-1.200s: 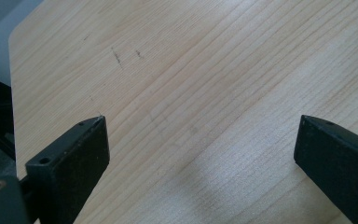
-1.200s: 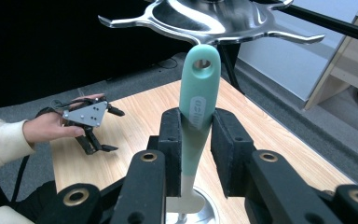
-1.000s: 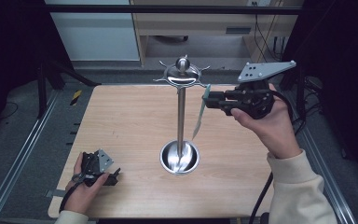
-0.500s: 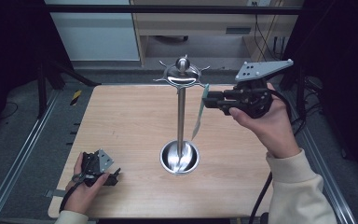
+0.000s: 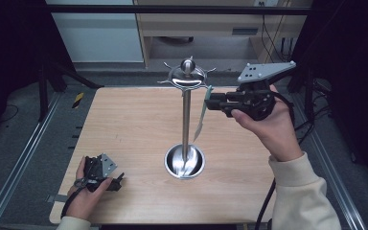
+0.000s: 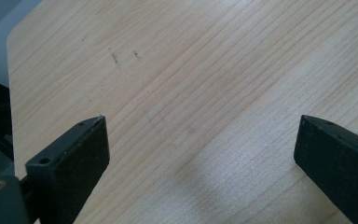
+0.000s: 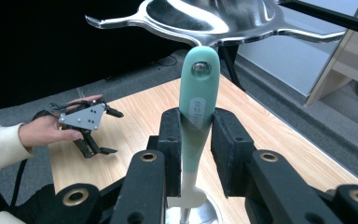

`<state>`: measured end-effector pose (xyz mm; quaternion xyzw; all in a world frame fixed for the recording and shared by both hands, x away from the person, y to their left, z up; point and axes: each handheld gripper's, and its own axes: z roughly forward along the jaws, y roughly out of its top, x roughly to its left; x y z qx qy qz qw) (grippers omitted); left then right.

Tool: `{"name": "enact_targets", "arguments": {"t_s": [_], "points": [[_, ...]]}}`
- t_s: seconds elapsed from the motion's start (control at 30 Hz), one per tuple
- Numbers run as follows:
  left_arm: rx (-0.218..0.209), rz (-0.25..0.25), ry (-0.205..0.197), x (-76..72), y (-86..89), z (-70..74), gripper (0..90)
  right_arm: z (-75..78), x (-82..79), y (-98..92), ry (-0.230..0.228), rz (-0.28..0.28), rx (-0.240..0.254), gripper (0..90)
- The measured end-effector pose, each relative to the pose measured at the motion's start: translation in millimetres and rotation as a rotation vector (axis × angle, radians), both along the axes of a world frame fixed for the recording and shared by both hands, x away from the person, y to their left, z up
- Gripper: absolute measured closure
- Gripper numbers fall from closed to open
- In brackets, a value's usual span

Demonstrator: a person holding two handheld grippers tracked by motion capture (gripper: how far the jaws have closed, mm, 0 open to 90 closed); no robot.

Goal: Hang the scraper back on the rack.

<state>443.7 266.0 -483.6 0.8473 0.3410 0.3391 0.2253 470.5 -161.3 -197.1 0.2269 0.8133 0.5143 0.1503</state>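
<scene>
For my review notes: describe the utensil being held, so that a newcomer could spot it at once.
Start at the steel stand in the middle of the wooden table. Just right of its hooked top, the right tongs are shut on a utensil that hangs blade-down. Its mint-green handle, with a hole at the tip, is the sole coloured thing among steel and black.

Your right gripper (image 5: 210,101) is raised level beside the top of the utensil stand (image 5: 186,120), jaws clamped on something, wrist bent and cream sleeve trailing back. Your left gripper (image 5: 117,178) rests low, well left of the stand's base, jaws spread wide apart with nothing between them.
</scene>
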Motion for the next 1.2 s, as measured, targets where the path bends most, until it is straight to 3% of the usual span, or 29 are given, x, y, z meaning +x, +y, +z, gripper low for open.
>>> {"name": "enact_targets", "arguments": {"t_s": [0.37, 0.67, 0.7, 0.73, 0.83, 0.87, 0.9, 0.97, 1.2], "points": [[0.003, -0.004, -0.001, 1.6, -1.9, 0.0, 3.0, -6.4, -4.6, -9.8, -0.026, -0.012, 0.045, 69.2], [0.002, -0.002, -0.001, 2.1, -2.3, 0.0, 3.0, -14.2, -7.8, -26.4, -0.033, -0.069, 0.074, 53.0], [-0.002, 0.0, -0.004, 1.8, -1.8, 0.3, 3.0, -18.8, -7.9, -28.4, -0.043, -0.11, 0.068, 48.8], [-0.002, -0.001, -0.005, 1.5, -1.1, 0.6, 3.0, -18.8, -7.9, -28.4, -0.043, -0.11, 0.068, 48.8], [-0.008, 0.004, -0.008, 0.9, 0.8, 1.3, 3.0, -30.7, -6.8, -29.3, -0.071, -0.198, 0.061, 34.5], [-0.009, 0.005, -0.008, 0.8, 1.2, 1.6, 3.0, -30.7, -6.8, -29.3, -0.071, -0.198, 0.061, 34.5], [-0.008, 0.005, -0.008, 0.6, 1.4, 1.8, 3.0, -38.3, -6.5, -28.6, -0.09, -0.251, 0.048, 25.9], [-0.009, 0.004, -0.011, 0.0, 1.0, 2.3, 3.0, -46.8, -6.1, -28.4, -0.114, -0.293, 0.038, 21.4], [-0.009, 0.002, -0.01, 0.1, 0.2, 2.4, 3.0, -64.1, -8.2, -33.1, -0.148, -0.364, 0.04, 13.5]]}}
